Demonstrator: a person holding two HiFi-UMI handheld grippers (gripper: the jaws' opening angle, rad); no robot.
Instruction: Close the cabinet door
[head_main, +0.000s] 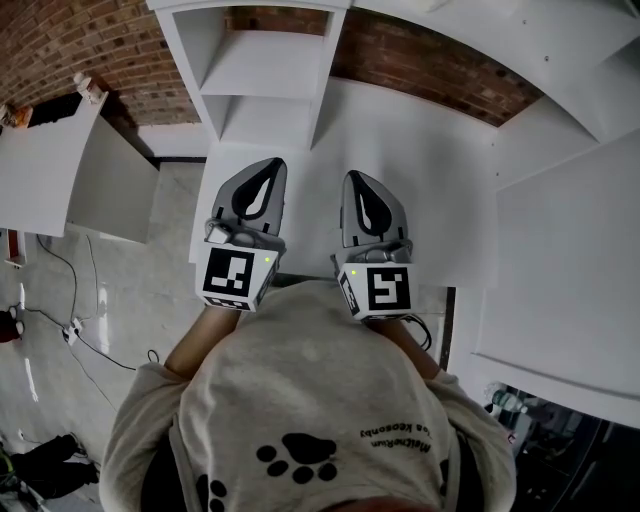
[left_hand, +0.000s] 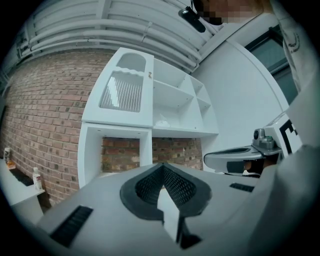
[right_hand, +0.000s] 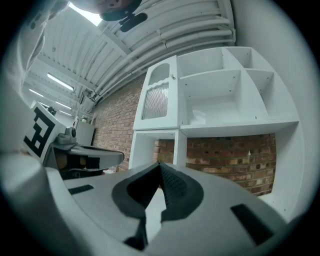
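A white cabinet (right_hand: 225, 100) stands against a brick wall ahead of me. Its upper left compartment is covered by a slatted, arch-topped door (left_hand: 125, 90), also (right_hand: 159, 95), which looks flat against the cabinet front; a small knob (right_hand: 172, 76) sits at its edge. The other compartments are open shelves. From the head view, my left gripper (head_main: 272, 162) and right gripper (head_main: 352, 176) are held side by side, level, pointing at the cabinet (head_main: 265, 70) and apart from it. The left gripper (left_hand: 162, 165) is shut and holds nothing. So is the right gripper (right_hand: 160, 164).
The brick wall (left_hand: 45, 125) shows through the cabinet's open lower bays. A white table with a small bottle (left_hand: 36, 178) stands to the left. White counters (head_main: 50, 160) and floor cables (head_main: 70, 330) lie left; large white panels (head_main: 570, 270) are to the right.
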